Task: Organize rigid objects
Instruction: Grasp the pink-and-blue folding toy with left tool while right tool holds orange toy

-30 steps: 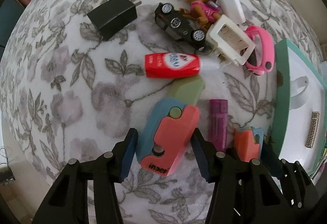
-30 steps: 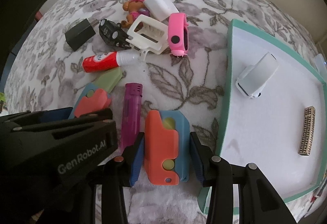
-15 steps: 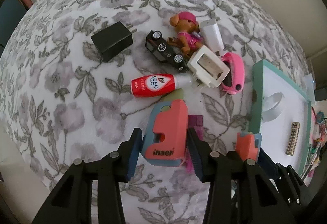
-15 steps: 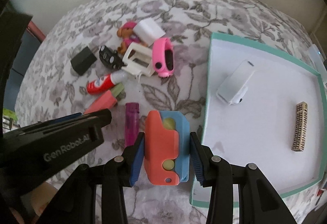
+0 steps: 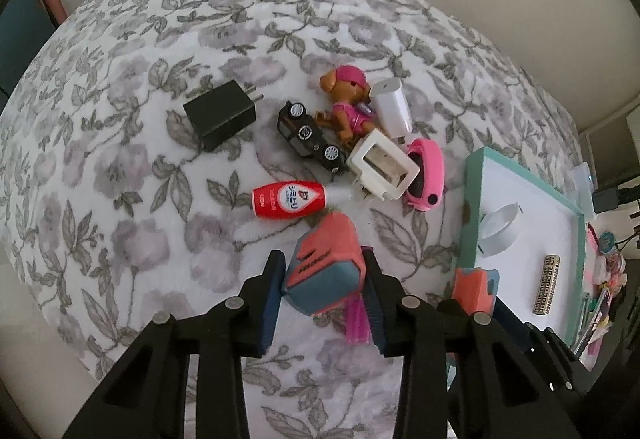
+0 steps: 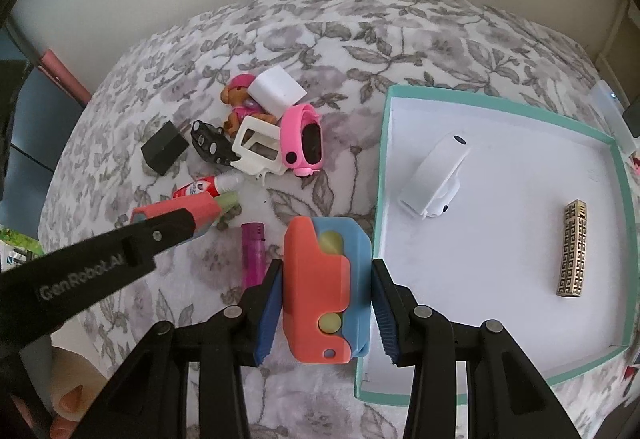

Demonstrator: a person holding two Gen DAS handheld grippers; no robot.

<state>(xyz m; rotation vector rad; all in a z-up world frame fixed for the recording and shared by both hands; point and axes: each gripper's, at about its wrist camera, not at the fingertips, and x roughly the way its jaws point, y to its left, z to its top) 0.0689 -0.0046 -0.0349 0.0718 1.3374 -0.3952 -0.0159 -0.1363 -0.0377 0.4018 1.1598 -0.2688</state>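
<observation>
My left gripper (image 5: 322,275) is shut on a coral and blue toy with a green tip (image 5: 326,263) and holds it tilted above the floral cloth; it also shows in the right wrist view (image 6: 180,213). My right gripper (image 6: 325,291) is shut on a second coral and blue toy (image 6: 324,287), held above the cloth beside the teal tray's (image 6: 382,167) left wall. In the tray lie a white device (image 6: 434,175) and a gold patterned bar (image 6: 573,249). A purple lighter (image 6: 252,251) lies on the cloth between the two grippers.
On the cloth lie a black charger (image 5: 220,115), a black toy car (image 5: 312,139), a dog figure (image 5: 348,99), a white charger (image 5: 392,109), a white frame (image 5: 382,165), a pink toy (image 5: 426,175) and a red tube (image 5: 290,201).
Both grippers have risen from the cloth with their toys. The left toy has tilted up so its end faces the camera. The purple lighter stays on the cloth.
</observation>
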